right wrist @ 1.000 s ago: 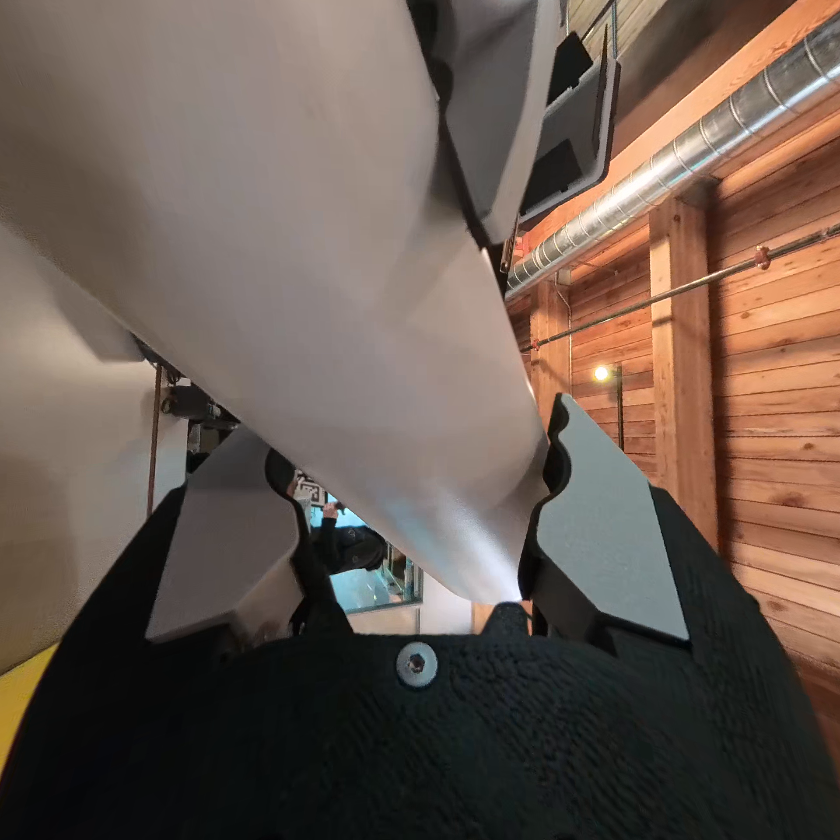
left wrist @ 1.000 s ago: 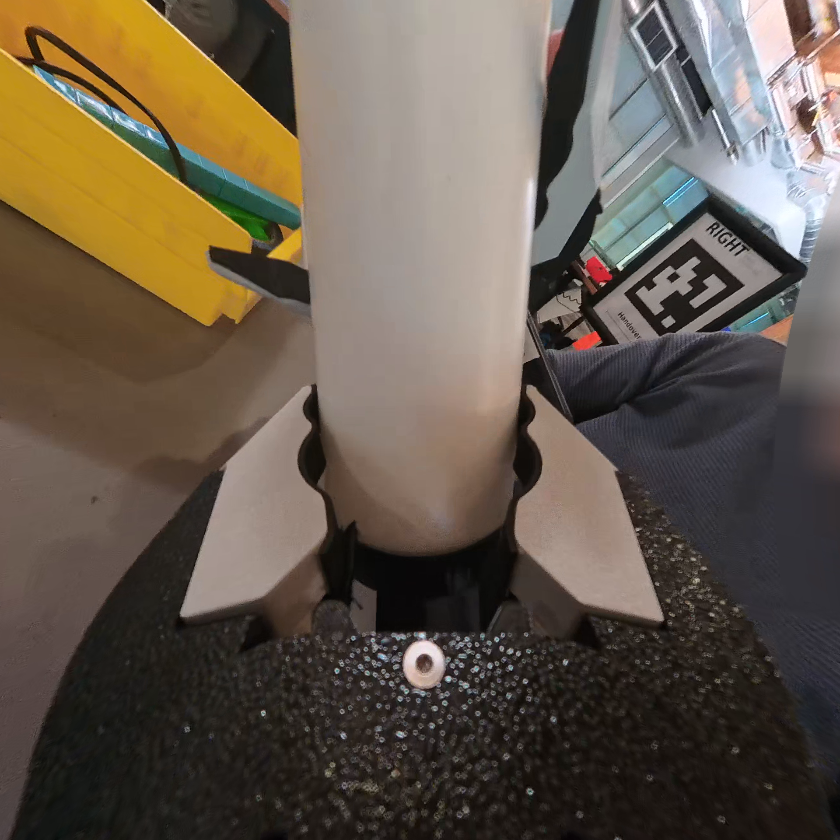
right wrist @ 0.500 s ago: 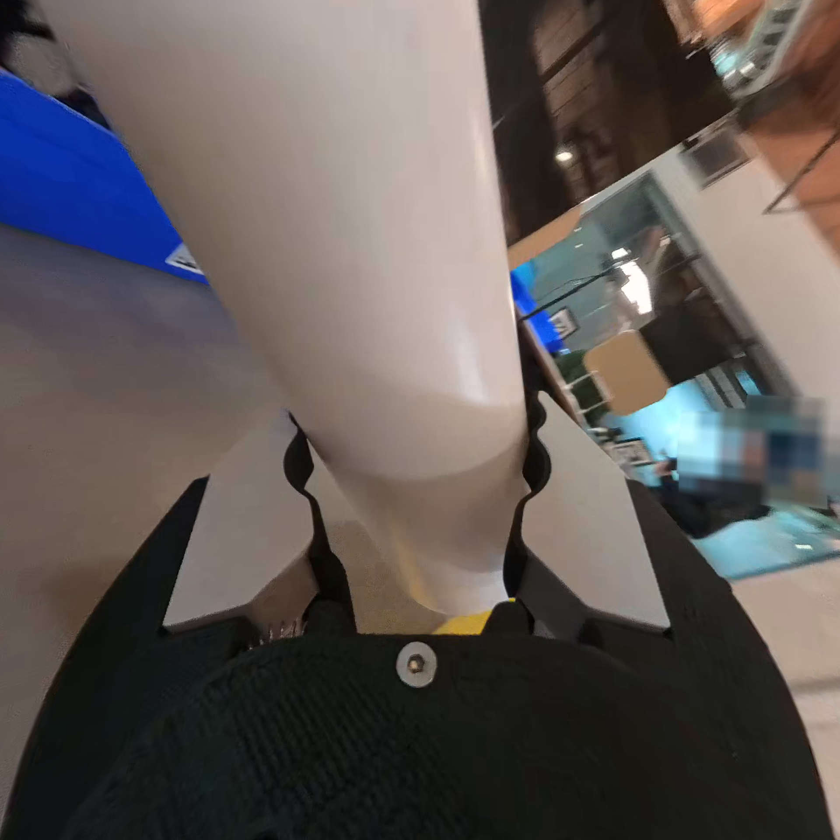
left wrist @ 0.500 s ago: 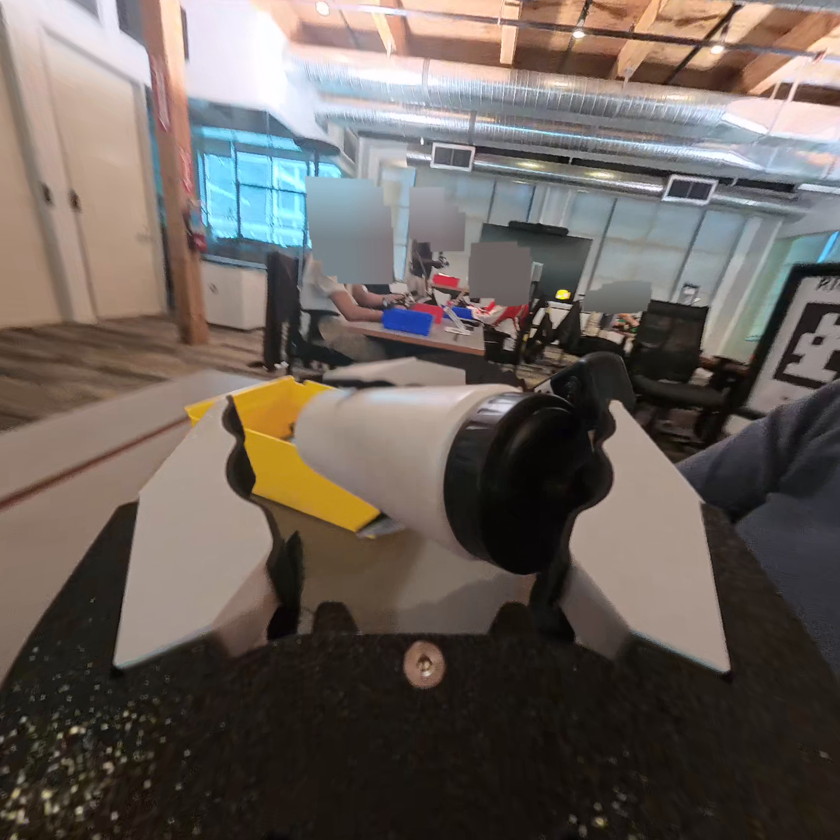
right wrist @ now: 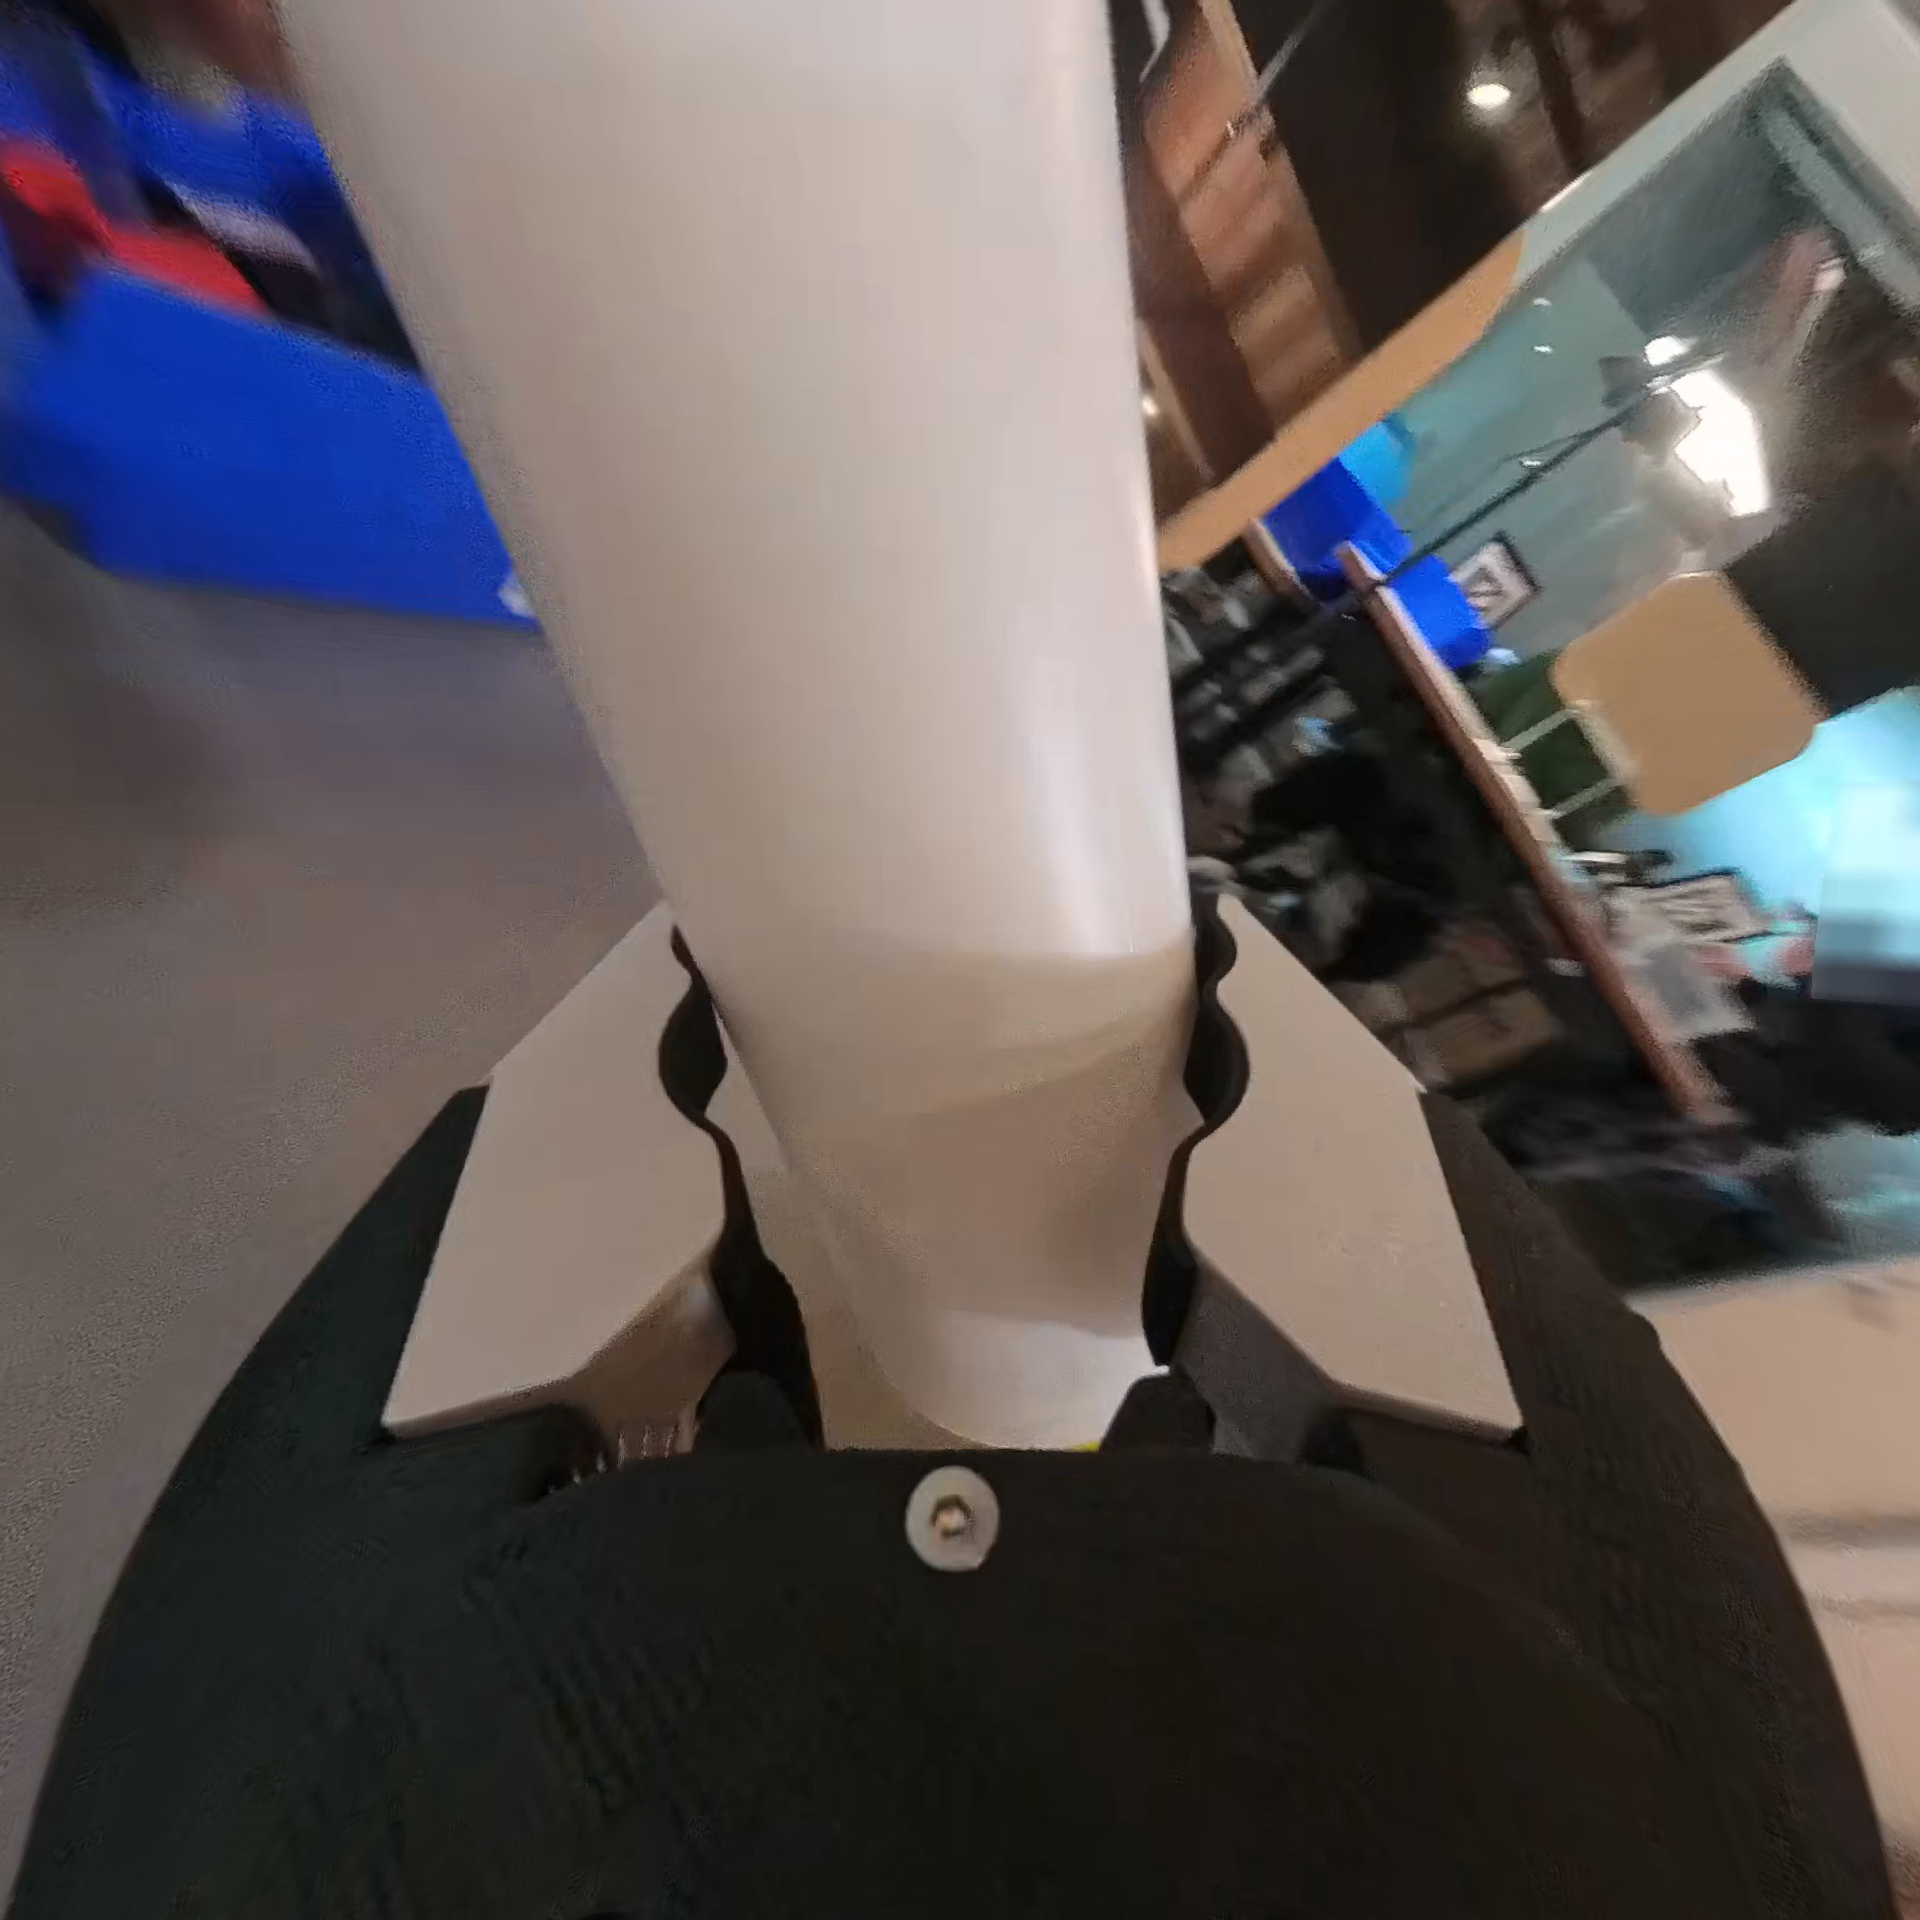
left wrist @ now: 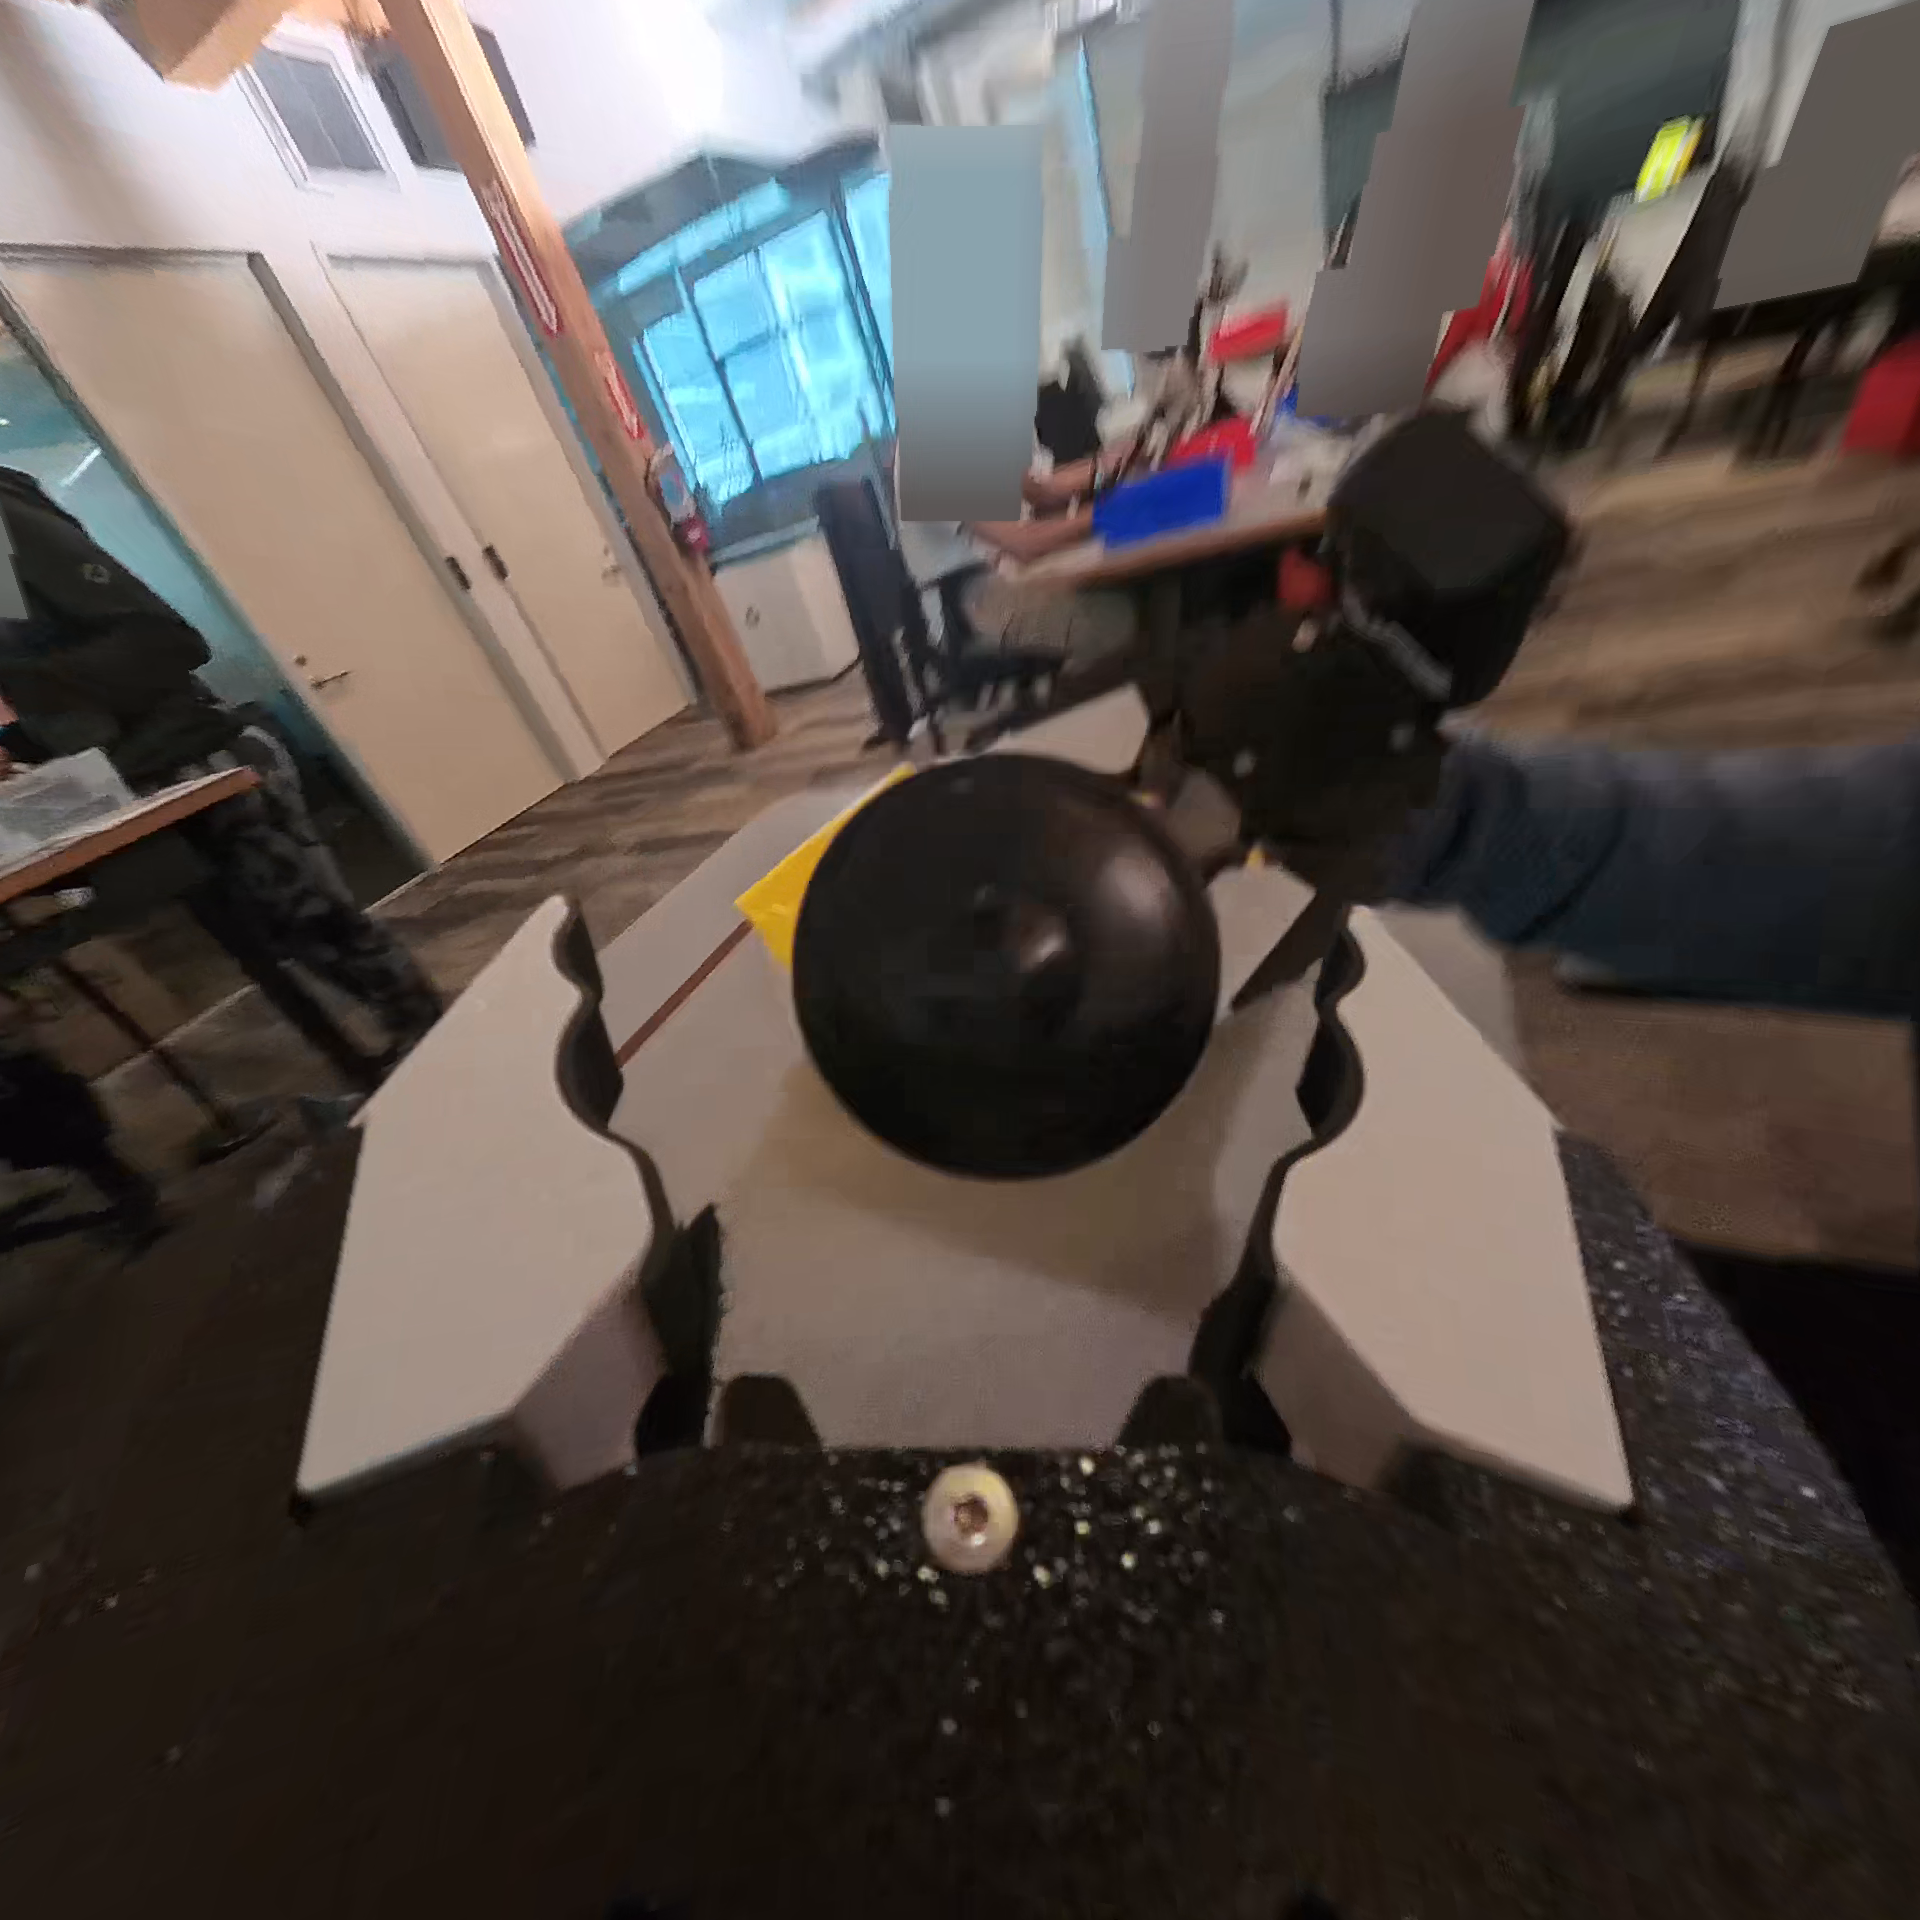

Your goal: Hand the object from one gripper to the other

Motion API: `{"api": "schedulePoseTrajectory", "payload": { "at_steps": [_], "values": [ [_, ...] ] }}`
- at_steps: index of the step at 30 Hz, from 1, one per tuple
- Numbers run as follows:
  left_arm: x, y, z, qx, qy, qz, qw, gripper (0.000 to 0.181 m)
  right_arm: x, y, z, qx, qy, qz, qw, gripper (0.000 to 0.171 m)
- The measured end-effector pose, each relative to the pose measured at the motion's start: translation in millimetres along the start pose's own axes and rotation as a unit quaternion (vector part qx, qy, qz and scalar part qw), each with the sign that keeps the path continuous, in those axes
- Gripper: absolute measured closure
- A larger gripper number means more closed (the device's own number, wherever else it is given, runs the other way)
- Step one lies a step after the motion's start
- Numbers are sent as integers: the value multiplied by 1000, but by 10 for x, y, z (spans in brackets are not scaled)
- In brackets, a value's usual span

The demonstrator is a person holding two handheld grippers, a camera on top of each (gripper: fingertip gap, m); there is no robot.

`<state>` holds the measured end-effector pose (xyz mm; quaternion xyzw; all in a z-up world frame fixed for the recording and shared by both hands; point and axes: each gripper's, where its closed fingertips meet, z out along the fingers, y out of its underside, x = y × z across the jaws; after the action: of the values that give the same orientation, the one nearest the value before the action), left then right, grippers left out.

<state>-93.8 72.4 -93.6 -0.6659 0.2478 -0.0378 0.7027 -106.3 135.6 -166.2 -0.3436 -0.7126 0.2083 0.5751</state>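
Note:
The object is a white bottle with a black cap. My right gripper is shut on the bottle's white body near its base, both fingers pressed against it. In the left wrist view the cap points straight at the camera. My left gripper is open, and the cap sits just ahead of its fingertips with a gap on each side. The right gripper shows dark and blurred behind the cap, on a blue-sleeved arm.
A grey table lies under both grippers, with a yellow bin behind the cap. A blue bin stands on the table beyond the bottle. A person stands at the far left; others sit at desks behind. The tips of one gripper are about 11 cm away from the tips of the other.
My left gripper has opened, let go of the bottle and drawn back from its cap end. My right gripper has closed on the body and now holds the bottle alone.

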Motion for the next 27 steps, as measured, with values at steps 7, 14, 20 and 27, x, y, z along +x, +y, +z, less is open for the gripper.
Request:
{"api": "schedulePoseTrajectory", "payload": {
  "at_steps": [7,14,20,27],
  "values": [
    [69,507,66,-214,-44,201,955,67,132,72,-52,-88,95,-201,971,80],
    [83,686,73,-277,-49,280,918,97,194,-9,-85,-85,142,-281,945,81],
    [-36,391,43,-203,-113,358,905,98,370,-263,-268,1,177,-239,955,70],
    [-224,69,-124,-71,-169,308,933,98,665,-549,-649,200,150,-7,968,50]
  ]
}}
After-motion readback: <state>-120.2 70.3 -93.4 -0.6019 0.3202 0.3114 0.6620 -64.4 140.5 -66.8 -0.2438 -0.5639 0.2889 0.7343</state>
